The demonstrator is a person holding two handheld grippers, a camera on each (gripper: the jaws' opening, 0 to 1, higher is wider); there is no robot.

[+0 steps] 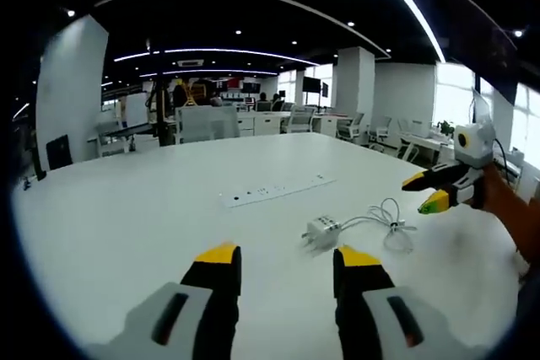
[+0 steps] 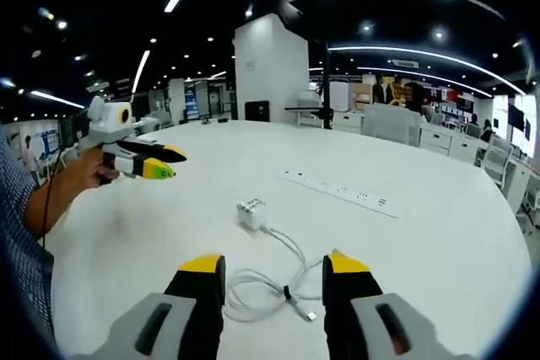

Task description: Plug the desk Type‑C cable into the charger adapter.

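Both open and empty, left gripper (image 1: 277, 260) and right gripper (image 2: 274, 269) poised above white table (image 2: 439, 242), facing charger adapter (image 2: 251, 212) and loosely coiled cable (image 2: 270, 288) near power strip (image 2: 342, 190), likely lining up for a grasp.

The cable's plug end (image 2: 310, 315) is too small to read; the power strip's sockets (image 1: 272, 190) blur together.

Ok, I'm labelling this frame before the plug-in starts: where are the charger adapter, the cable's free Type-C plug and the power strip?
charger adapter (image 2: 251, 212), right gripper view, on its white body.
Type-C plug (image 2: 310, 315), right gripper view, on the cable's loose tip.
power strip (image 2: 342, 190), right gripper view, mid-length on its top face.
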